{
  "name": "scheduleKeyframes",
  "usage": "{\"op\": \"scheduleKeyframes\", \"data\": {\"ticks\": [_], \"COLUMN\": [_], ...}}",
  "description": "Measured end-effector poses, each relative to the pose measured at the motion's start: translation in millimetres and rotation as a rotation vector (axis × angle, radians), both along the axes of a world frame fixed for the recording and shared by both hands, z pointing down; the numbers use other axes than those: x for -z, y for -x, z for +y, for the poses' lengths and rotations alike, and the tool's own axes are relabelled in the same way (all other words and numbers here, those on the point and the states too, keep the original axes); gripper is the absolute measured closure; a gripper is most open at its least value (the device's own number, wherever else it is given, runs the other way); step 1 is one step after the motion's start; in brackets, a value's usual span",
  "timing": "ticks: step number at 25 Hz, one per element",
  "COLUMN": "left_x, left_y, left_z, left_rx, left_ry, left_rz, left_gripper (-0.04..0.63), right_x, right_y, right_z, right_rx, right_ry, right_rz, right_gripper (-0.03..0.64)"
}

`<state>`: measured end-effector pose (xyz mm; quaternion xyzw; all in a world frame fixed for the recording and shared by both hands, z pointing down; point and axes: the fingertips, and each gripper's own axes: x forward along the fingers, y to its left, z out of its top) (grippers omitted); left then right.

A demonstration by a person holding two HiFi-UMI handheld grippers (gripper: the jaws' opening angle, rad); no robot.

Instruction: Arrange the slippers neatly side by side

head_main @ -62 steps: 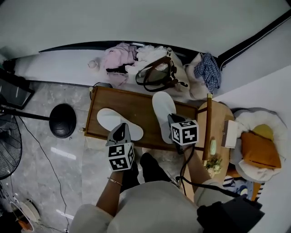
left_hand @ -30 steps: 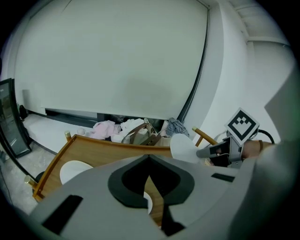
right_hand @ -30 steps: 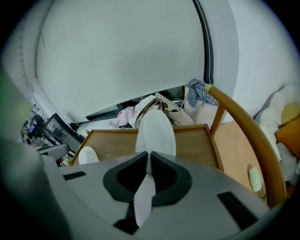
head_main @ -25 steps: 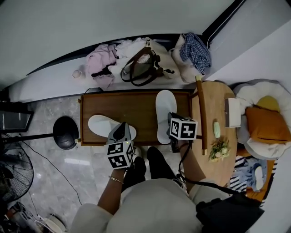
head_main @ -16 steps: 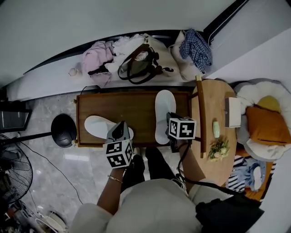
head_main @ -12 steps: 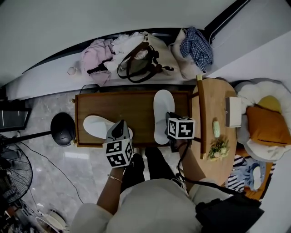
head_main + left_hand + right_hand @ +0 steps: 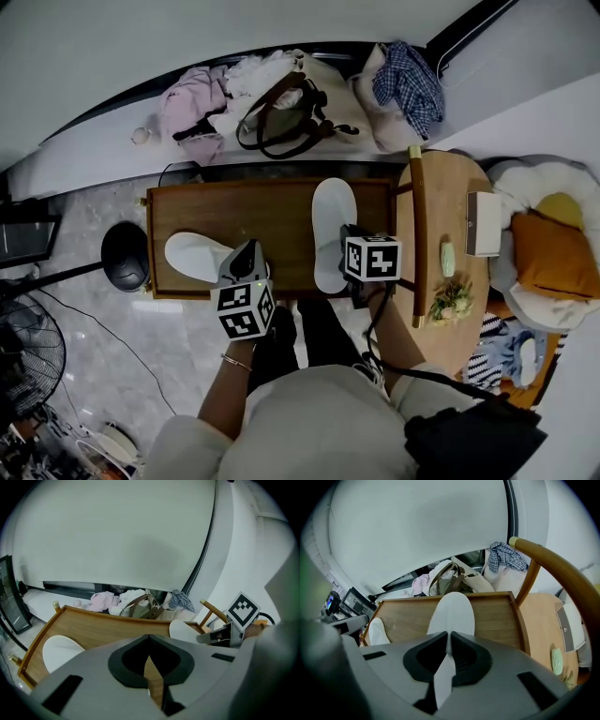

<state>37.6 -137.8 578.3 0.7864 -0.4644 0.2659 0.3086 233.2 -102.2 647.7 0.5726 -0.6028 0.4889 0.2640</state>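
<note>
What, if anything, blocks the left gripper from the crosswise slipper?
Probably nothing, so yes: the left gripper hangs over one end of that slipper on the wooden tray. Its jaws are shut, though.

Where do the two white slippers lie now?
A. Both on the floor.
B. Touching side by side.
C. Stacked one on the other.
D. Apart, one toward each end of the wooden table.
D: the left slipper lies near the left end of the wooden table, and the right slipper lies near its right end, with bare wood between them.
</note>
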Motion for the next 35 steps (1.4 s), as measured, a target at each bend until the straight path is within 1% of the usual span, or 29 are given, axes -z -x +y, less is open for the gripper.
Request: {"op": "scheduleKeyframes", "data": {"ticks": [10, 14, 22, 23, 24, 25, 30, 35], "left_x": [-5.8, -7.4, -8.1, -7.8, -7.4, -7.0, -3.5, 4.9], "left_y": [-6.7, -6.2, -2.8, -2.2, -1.3, -0.4, 3.4, 12.8], "left_z": [1.4, 2.0, 4.5, 4.8, 5.1, 5.5, 5.0, 4.5], "left_rx": [-0.011, -0.011, -0.009, -0.008, -0.007, -0.006, 0.0, 0.019], "left_ry": [0.012, 0.018, 0.022, 0.022, 0.021, 0.02, 0.012, -0.01], "left_rz": [0.002, 0.003, 0.003, 0.005, 0.006, 0.008, 0.018, 0.033], "left_gripper": [0.581, 0.581, 0.581, 0.581, 0.581, 0.581, 0.581, 0.581], "right_x": [-7.0, -8.1, -7.0, -6.4, -5.9, -5.1, 2.1, 20.2], "right_y": [-1.9, -1.8, -2.4, -2.4, -2.3, -2.3, -5.8, -4.6], "right_z": [3.5, 3.2, 2.8, 3.2, 3.9, 4.6, 4.4, 2.2], "right_rx": [-0.011, -0.028, -0.04, -0.042, -0.046, -0.049, -0.057, -0.036], "right_ry": [0.007, 0.002, -0.014, -0.016, -0.015, -0.015, -0.027, -0.061], "right_rz": [-0.013, -0.031, -0.031, -0.033, -0.034, -0.034, -0.011, 0.029], "right_gripper": [0.571, 0.57, 0.567, 0.557, 0.515, 0.493, 0.474, 0.465]}}
